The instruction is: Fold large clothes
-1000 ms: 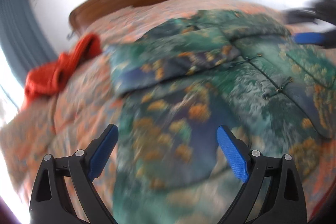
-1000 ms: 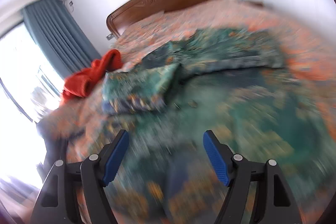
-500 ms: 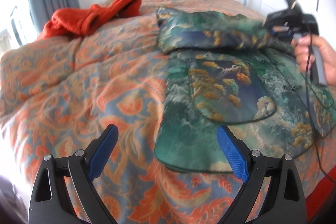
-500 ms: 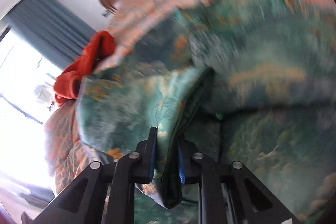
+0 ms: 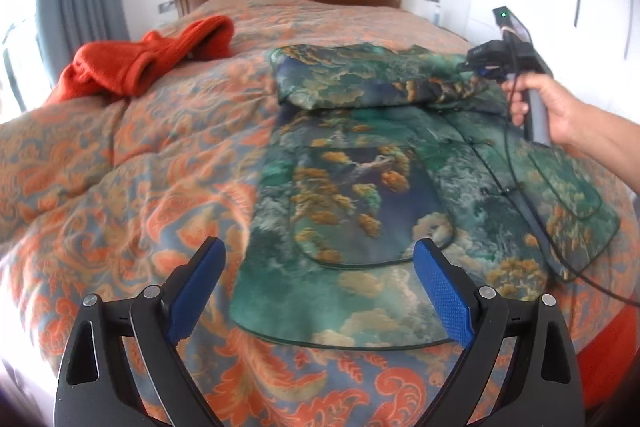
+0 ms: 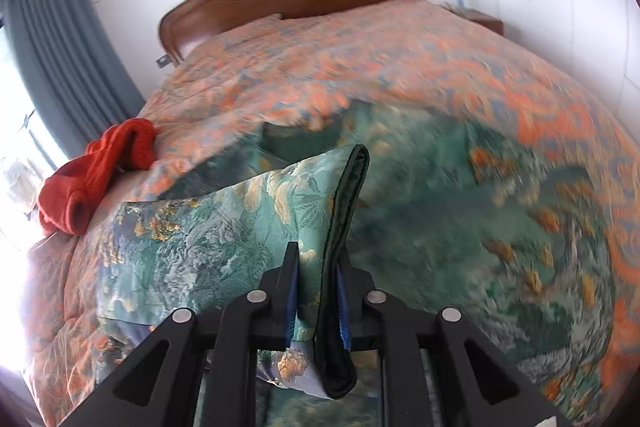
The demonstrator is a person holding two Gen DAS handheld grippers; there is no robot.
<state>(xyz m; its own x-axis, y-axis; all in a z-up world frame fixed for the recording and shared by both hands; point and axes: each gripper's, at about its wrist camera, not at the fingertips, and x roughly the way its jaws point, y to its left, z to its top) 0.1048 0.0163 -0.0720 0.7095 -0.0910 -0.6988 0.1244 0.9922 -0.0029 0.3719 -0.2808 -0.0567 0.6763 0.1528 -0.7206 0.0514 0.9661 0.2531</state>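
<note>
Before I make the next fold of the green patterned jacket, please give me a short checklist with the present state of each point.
1. Right gripper shut on the green patterned jacket edge: ok.
2. Left gripper open and empty: ok.
3. Left gripper holds the jacket's near hem: not ok; it hovers above.
4. Orange knitted garment apart from the jacket: ok.
5. Lower jacket flat on the orange floral bedcover: ok.
6. Grip catches all fabric layers: cannot tell.

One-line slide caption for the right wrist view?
Right gripper shut on a dark-trimmed edge of the green patterned garment, lifted above the floral bedspread.
</note>
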